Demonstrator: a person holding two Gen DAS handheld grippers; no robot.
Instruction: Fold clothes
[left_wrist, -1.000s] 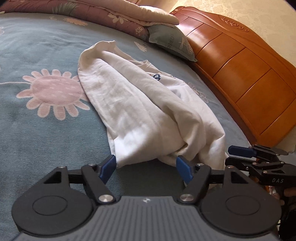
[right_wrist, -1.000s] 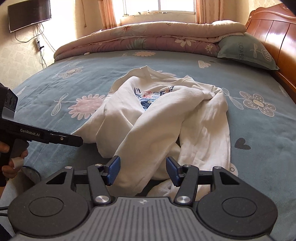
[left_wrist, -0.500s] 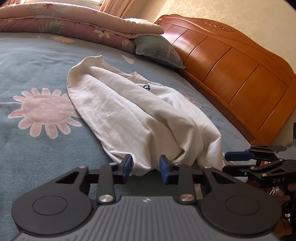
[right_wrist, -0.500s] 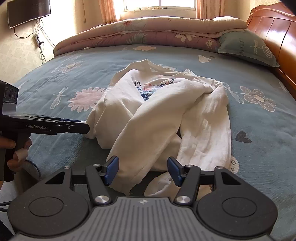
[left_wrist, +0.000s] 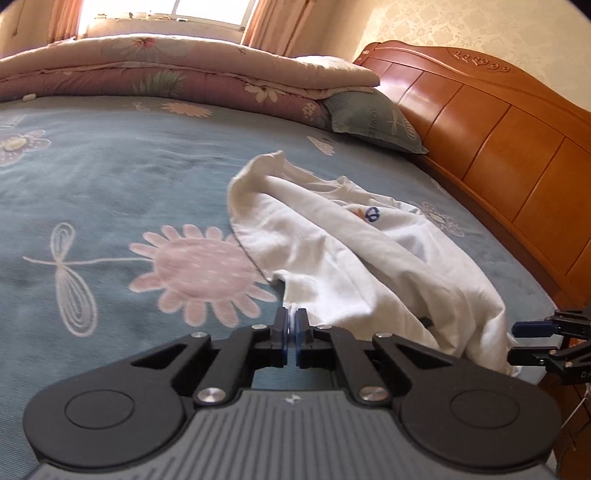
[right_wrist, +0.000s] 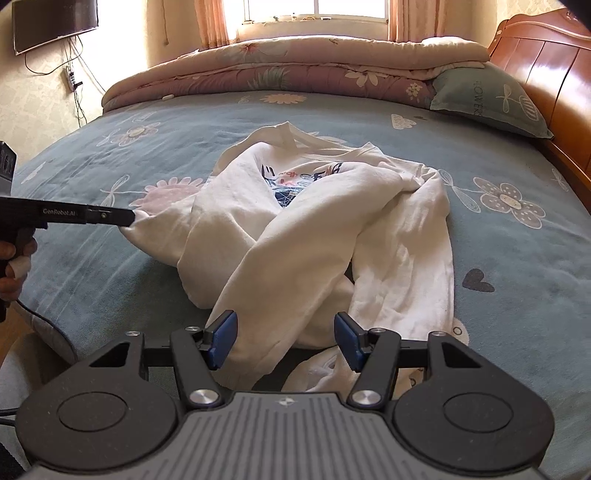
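Open blue flowered bedspread (right_wrist: 517, 258) is left to the right of the crumpled white printed sweatshirt (right_wrist: 332, 221), up to the orange wooden headboard (right_wrist: 546, 74) by which that side is closed off. The far end is blocked by the rolled pink floral quilt (right_wrist: 295, 70) and the grey-green pillow (right_wrist: 487, 99). On the left, bare bedspread is crossed only by the black left gripper (right_wrist: 131, 218). The near edge is overhung by sweatshirt folds between the blue pads (right_wrist: 221, 338) of the right gripper (right_wrist: 286, 341).

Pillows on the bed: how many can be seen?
1. A grey-green printed pillow lies at the far right corner of the blue flowered bed sheet, beside the orange wooden headboard and against the folded pink quilt. The quilt may hide others.
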